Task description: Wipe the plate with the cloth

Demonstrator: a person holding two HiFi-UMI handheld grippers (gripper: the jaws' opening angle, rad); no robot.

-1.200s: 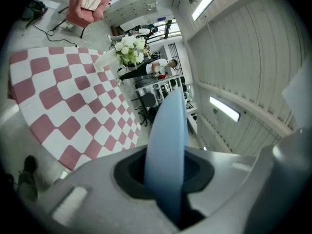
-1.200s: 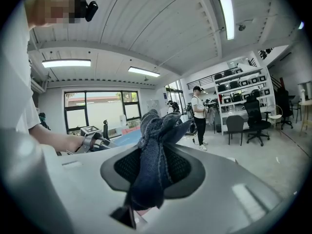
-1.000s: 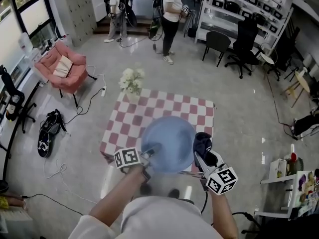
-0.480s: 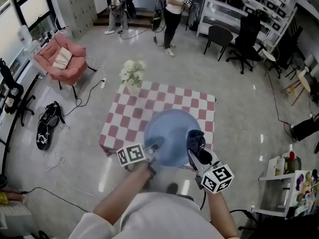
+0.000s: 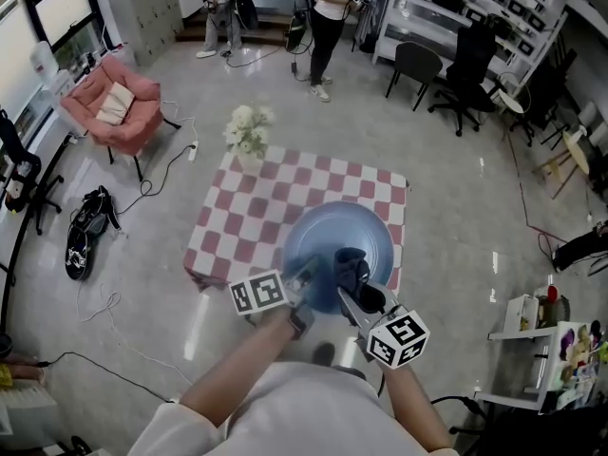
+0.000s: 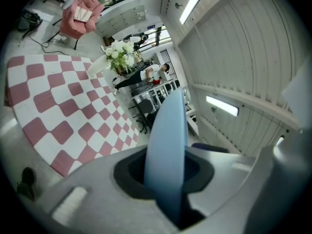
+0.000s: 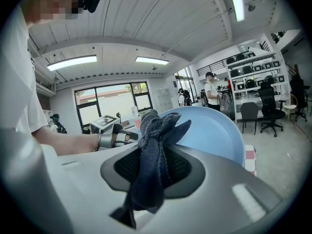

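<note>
Left gripper: your left gripper (image 5: 305,276) is clamped on the near-left rim of the light-blue plate (image 5: 328,237). In the left gripper view the rim runs edge-on between the jaws, which press on both of its faces.
Right gripper: your right gripper (image 5: 352,295) is closed on a dark blue cloth (image 5: 350,266), and a bunched fold sticks out past the jaws.
Plate: you hold it off the table, tilted, with its hollow face turned toward the right gripper. In the head view it overlaps the near edge of the table.
Cloth: its bunched end lies over the near-right part of the plate's hollow face. Whether it presses on the surface or sits just in front, you cannot tell from these views.
Table: a red-and-white checked tablecloth (image 5: 255,224) covers it, and a vase of white flowers (image 5: 247,131) stands at its far-left corner.
Room: a pink armchair (image 5: 106,112) sits well to the left on the grey floor. Black office chairs (image 5: 446,74) stand by the shelving at the far right.
</note>
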